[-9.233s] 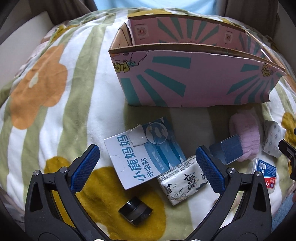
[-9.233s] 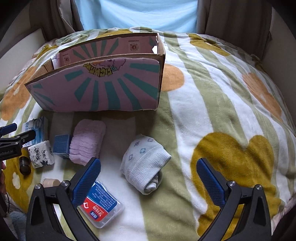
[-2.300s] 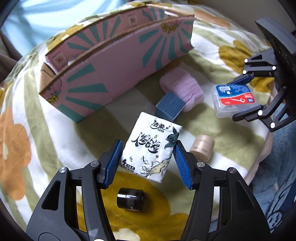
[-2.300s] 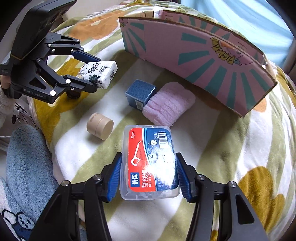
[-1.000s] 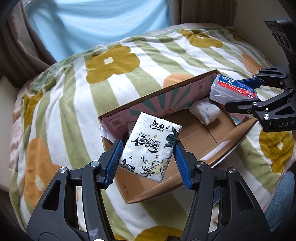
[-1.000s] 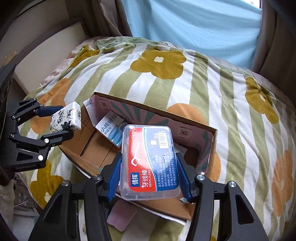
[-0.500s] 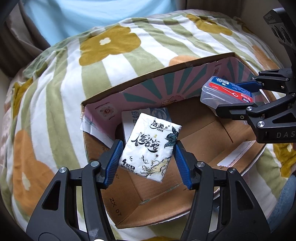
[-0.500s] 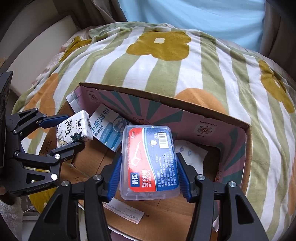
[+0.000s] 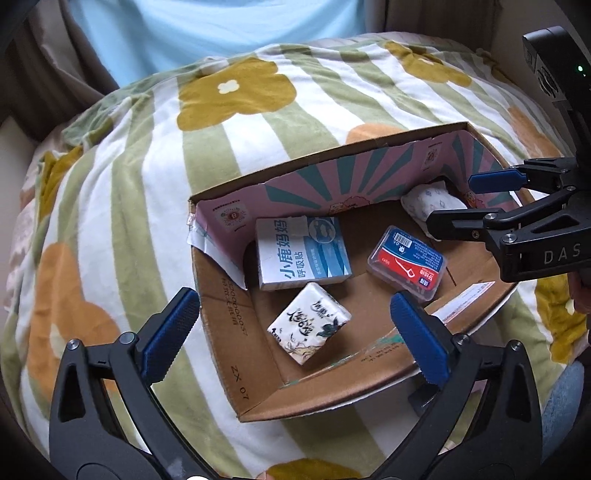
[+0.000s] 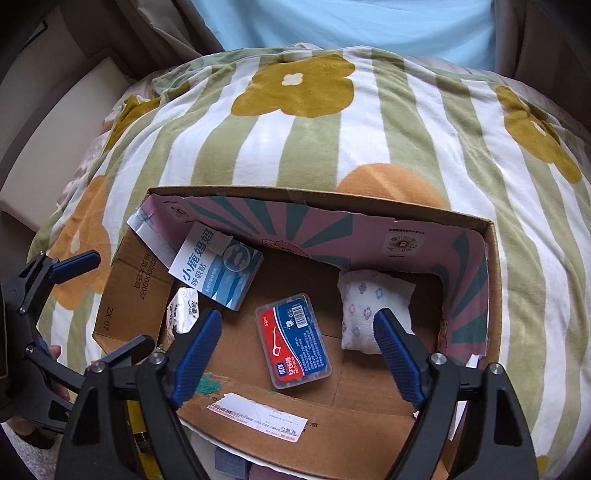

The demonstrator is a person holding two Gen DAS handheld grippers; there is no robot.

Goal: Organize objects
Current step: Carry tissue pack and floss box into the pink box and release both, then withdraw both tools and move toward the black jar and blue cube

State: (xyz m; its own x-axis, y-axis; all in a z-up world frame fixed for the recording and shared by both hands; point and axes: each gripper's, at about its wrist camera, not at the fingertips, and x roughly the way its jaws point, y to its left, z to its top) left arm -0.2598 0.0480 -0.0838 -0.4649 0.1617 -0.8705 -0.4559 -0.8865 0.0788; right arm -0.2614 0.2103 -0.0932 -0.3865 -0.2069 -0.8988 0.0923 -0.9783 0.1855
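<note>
An open cardboard box (image 9: 236,354) (image 10: 491,280) with a pink and teal inner wall lies on the blanket. On its floor rest a white tissue pack (image 9: 309,328) (image 10: 183,312), a clear floss-pick case (image 9: 406,263) (image 10: 293,345), a blue and white carton (image 9: 303,253) (image 10: 216,264) and a rolled sock (image 9: 430,203) (image 10: 373,304). My left gripper (image 9: 295,332) (image 10: 101,302) hovers above the tissue pack, its jaws opening, nothing touching the pads. My right gripper (image 10: 297,350) (image 9: 461,201) hangs over the floss case, jaws opening, the case lying loose below.
A striped blanket with yellow and orange flowers (image 9: 236,88) (image 10: 295,85) covers the bed. A light blue curtain (image 10: 354,26) hangs behind. A dark blue block (image 10: 231,461) and something pink lie outside the box's near wall. A white ledge (image 10: 55,136) runs along the left.
Both grippers have opened. The tissue pack dropped from the left one and the floss case from the right one onto the box floor. Both hands sank a little toward the box.
</note>
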